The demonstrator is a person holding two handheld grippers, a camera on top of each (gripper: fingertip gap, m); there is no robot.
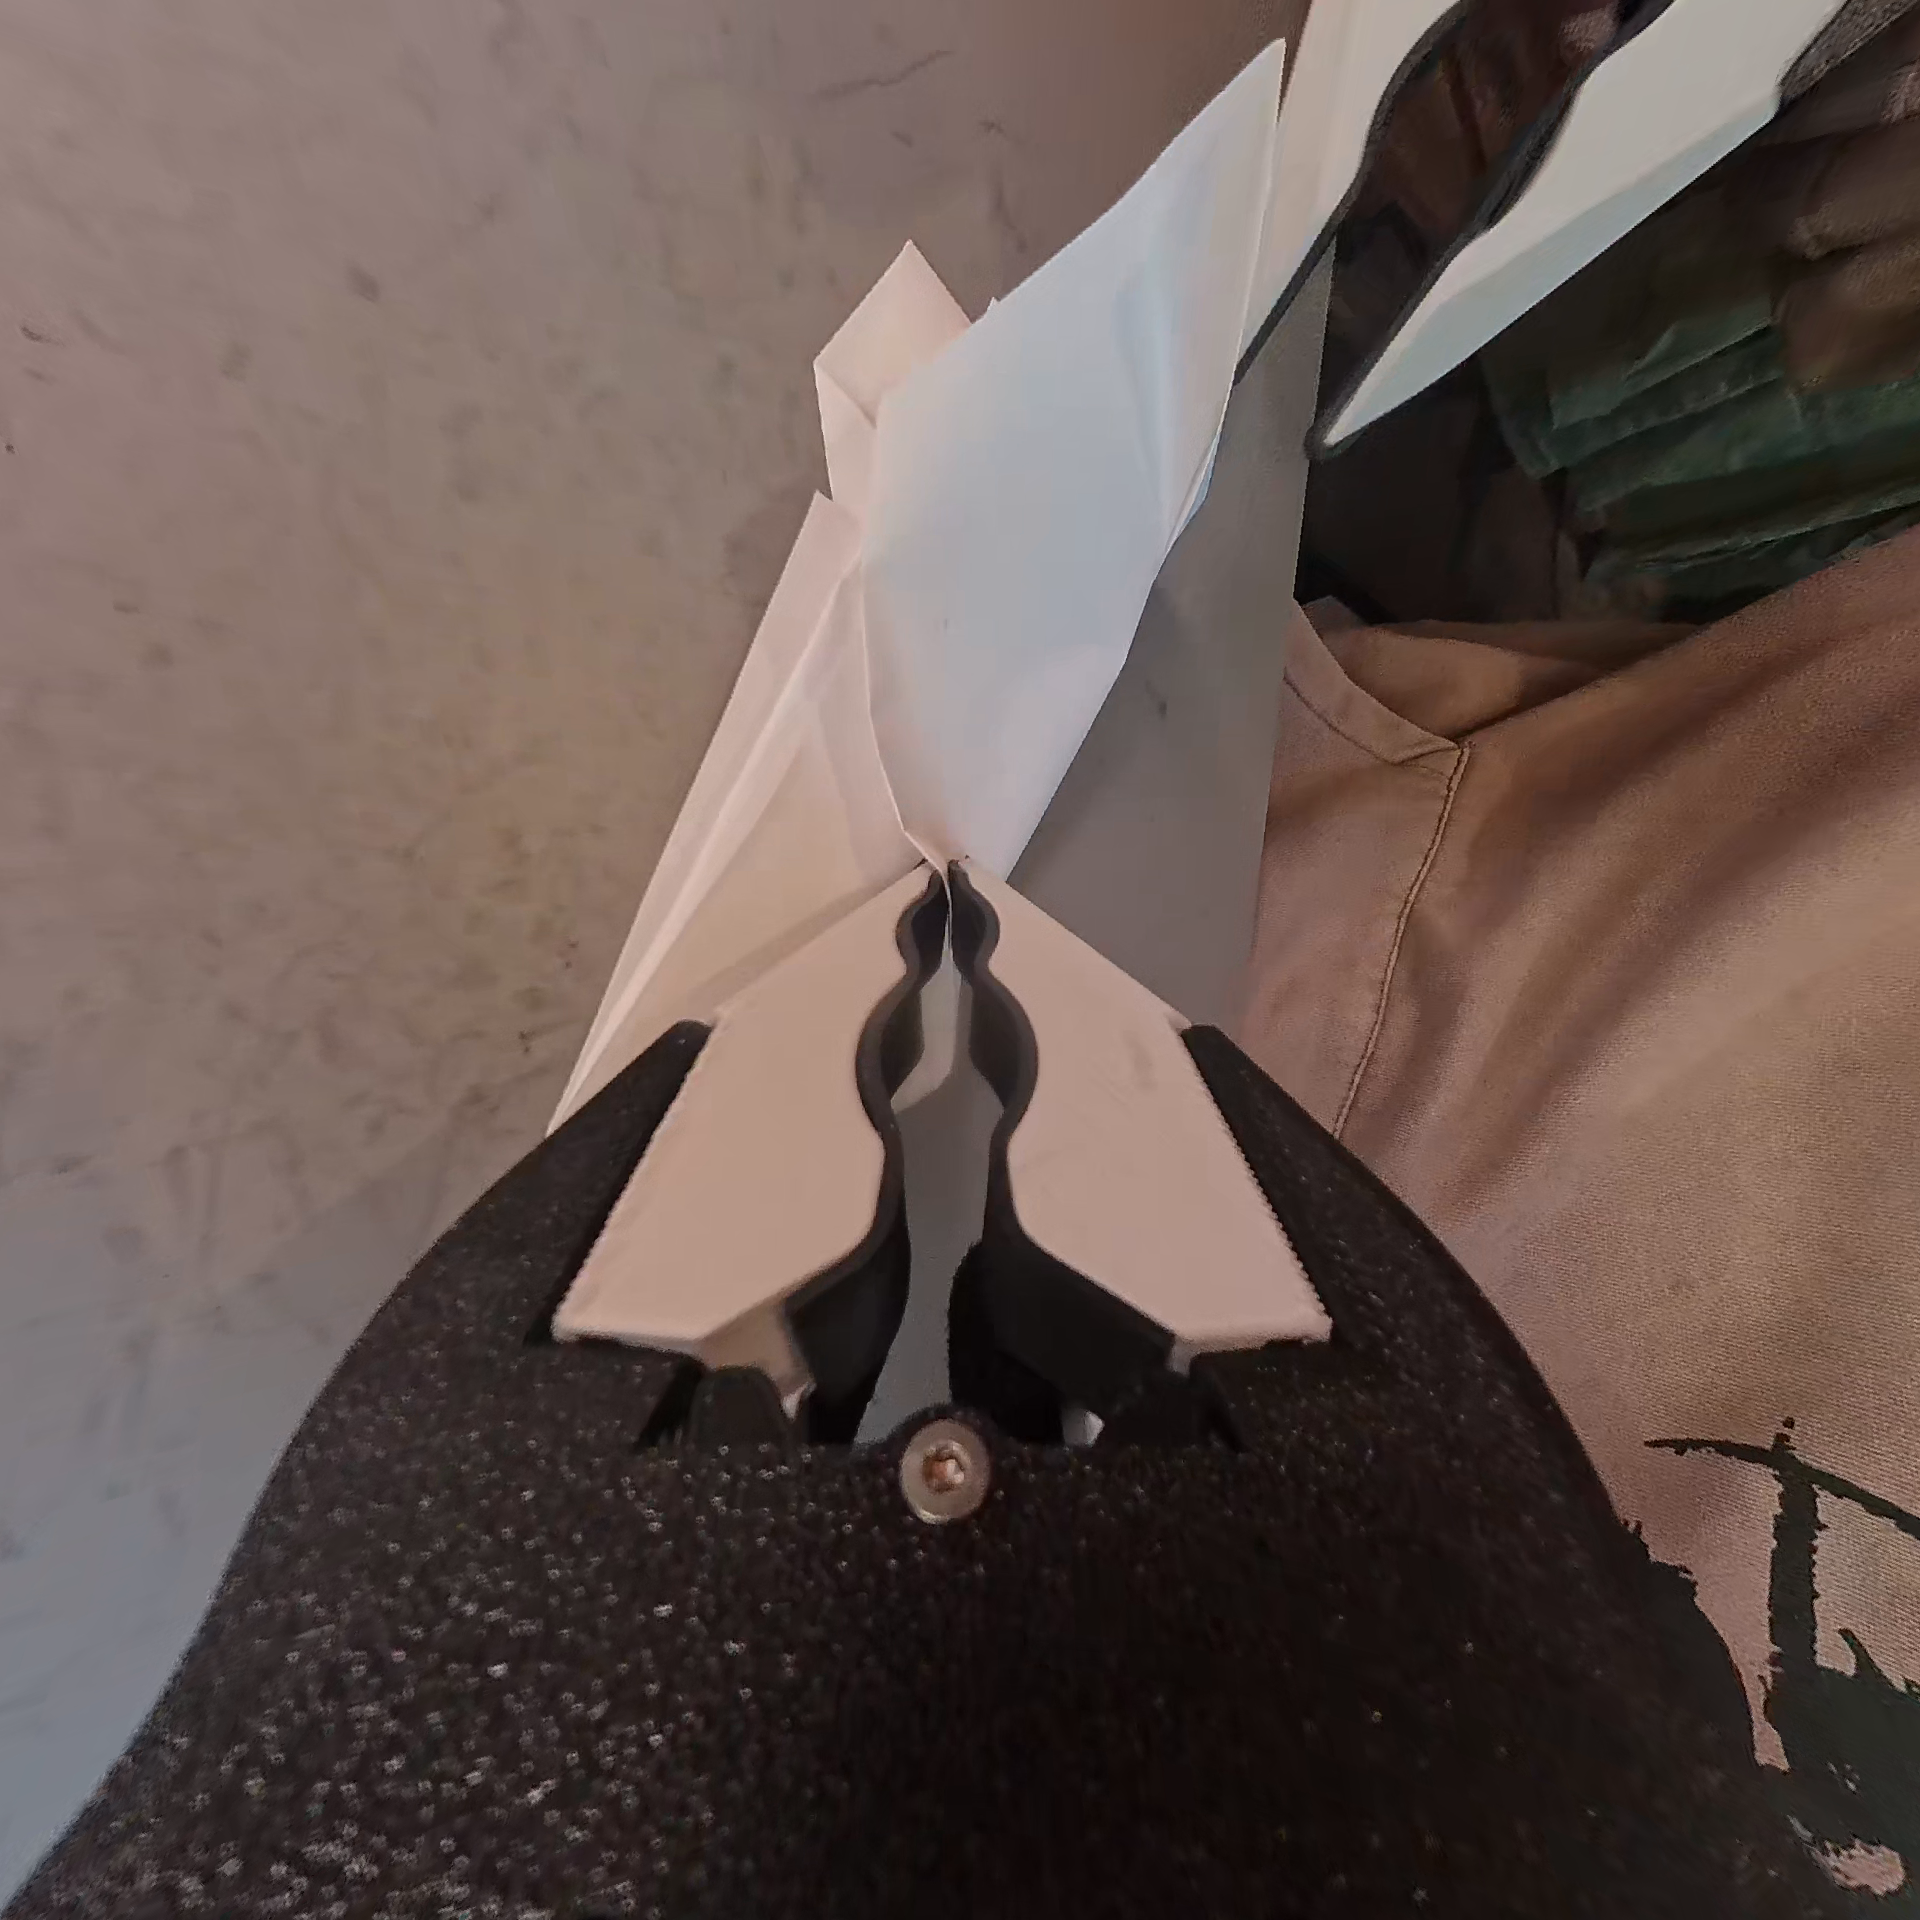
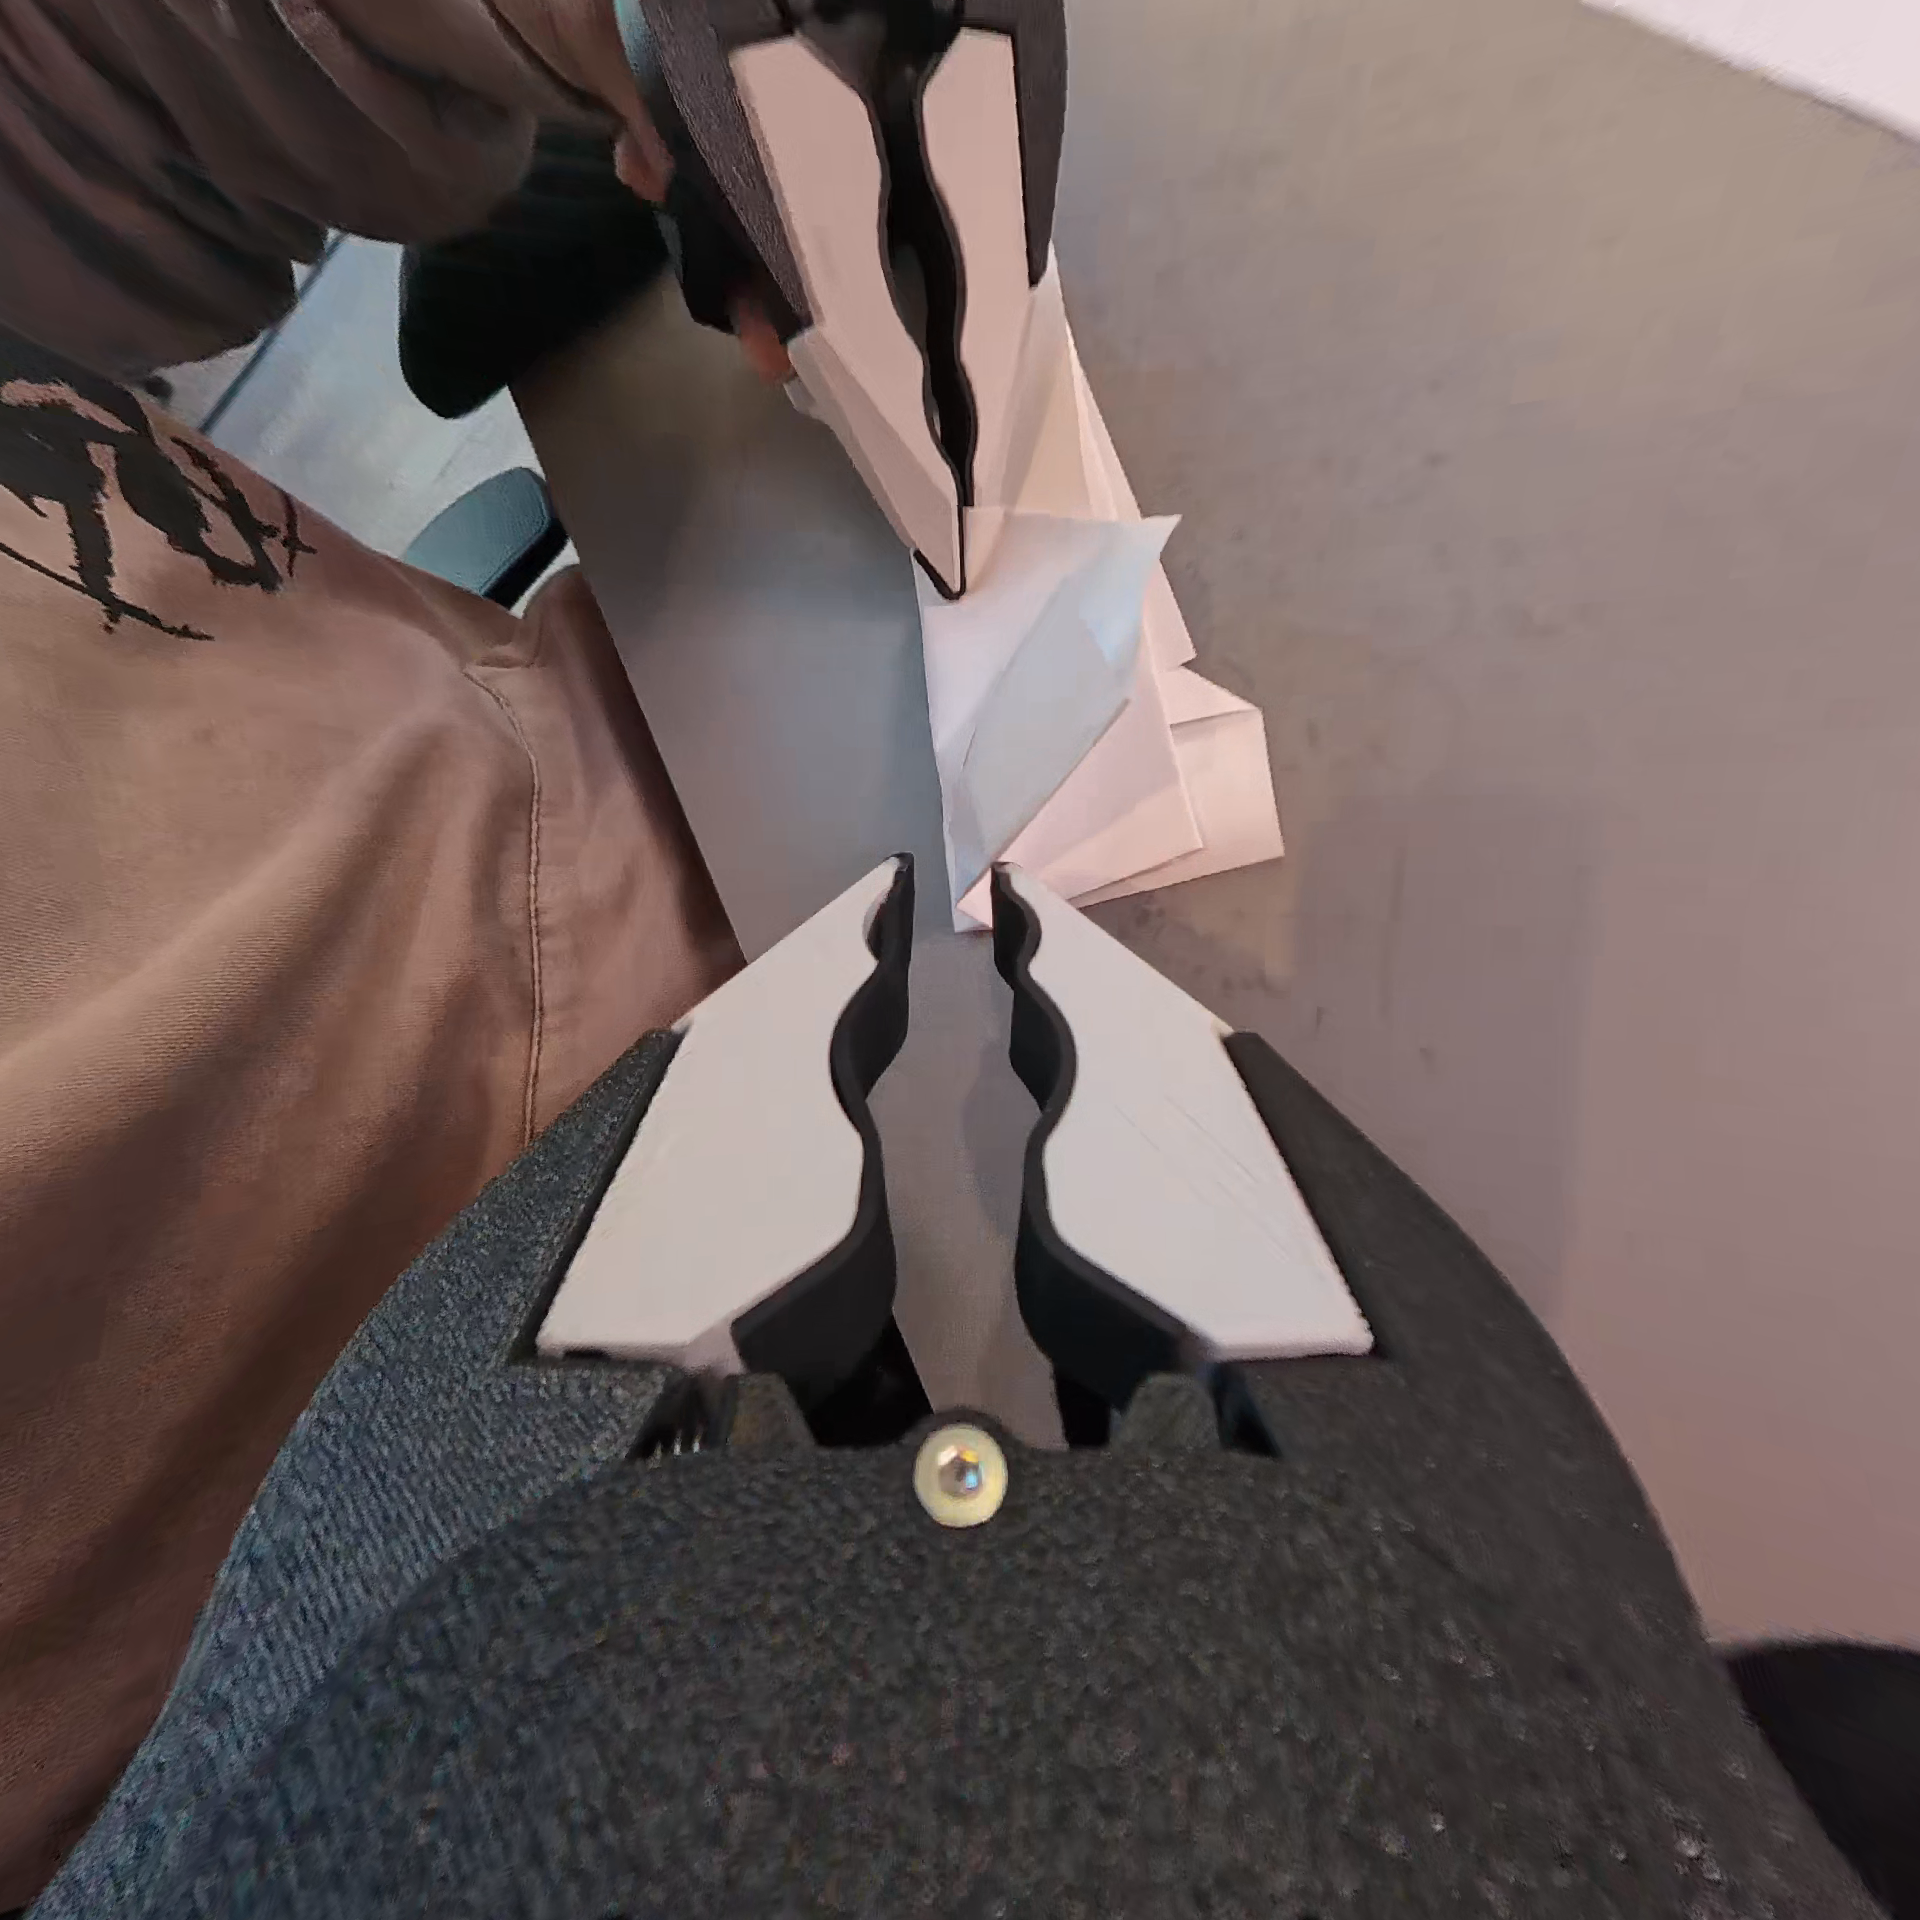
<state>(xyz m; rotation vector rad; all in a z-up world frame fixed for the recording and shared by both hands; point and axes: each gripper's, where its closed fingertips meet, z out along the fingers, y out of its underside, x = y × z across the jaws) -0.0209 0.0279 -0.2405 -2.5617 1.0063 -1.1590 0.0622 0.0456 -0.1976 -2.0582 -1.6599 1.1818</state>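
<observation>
A folded white paper (image 1: 997,582) lies at the near edge of a grey table (image 1: 312,520). My left gripper (image 1: 951,878) is shut on a flap of the paper and lifts that flap up. In the right wrist view the left gripper (image 2: 951,582) comes down from the top and pinches the same paper (image 2: 1049,707). My right gripper (image 2: 951,868) is open by a narrow gap, with the lower corner of the paper just at its fingertips and nothing held. The right gripper (image 1: 1340,343) shows at the top right of the left wrist view.
A person in a brown printed shirt (image 2: 260,831) stands close against the table edge (image 2: 748,644). A hand (image 2: 644,156) holds the left gripper. An office chair (image 2: 488,540) and floor show beyond the edge. The grey table (image 2: 1558,727) spreads to the right. The grippers' ends are close to 10 cm from one another.
</observation>
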